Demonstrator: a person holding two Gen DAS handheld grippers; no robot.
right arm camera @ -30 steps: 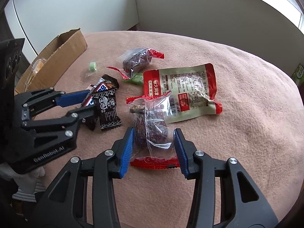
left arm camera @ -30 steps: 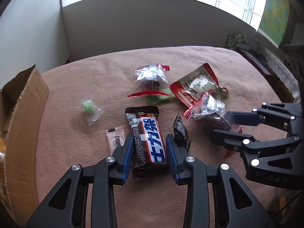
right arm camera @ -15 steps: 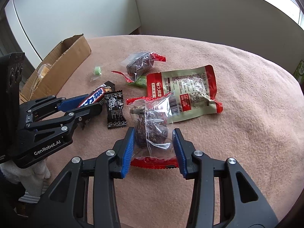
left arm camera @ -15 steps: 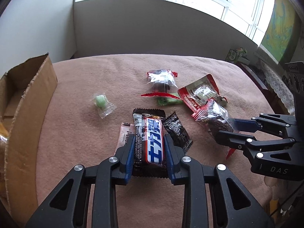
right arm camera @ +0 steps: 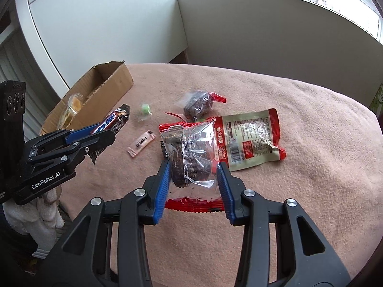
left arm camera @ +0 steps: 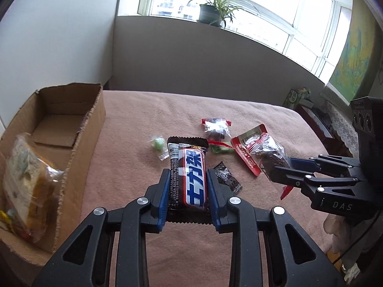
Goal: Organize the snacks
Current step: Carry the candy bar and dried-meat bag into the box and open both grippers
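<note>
The left gripper (left arm camera: 188,181) is clamped on a chocolate bar (left arm camera: 189,172) lifted off the pink blanket (left arm camera: 134,143), and the right gripper (right arm camera: 194,179) pinches a clear dark-snack bag (right arm camera: 191,153) just above it. Around them lie a black sachet (left arm camera: 227,177), green candy (left arm camera: 158,144), pink sachet (right arm camera: 141,143), red pouch (right arm camera: 249,138) and another dark bag (right arm camera: 198,104). The cardboard box (left arm camera: 93,129) at the left edge holds a wrapped sandwich (left arm camera: 26,186); both grippers tilt downward.

"GenRobot.AI" in white on left gripper (right arm camera: 101,135) body; "DAS" on right gripper (left arm camera: 278,169) body; chocolate bar (left arm camera: 189,174) wrapper: white Chinese chars on blue, unreadable
</note>
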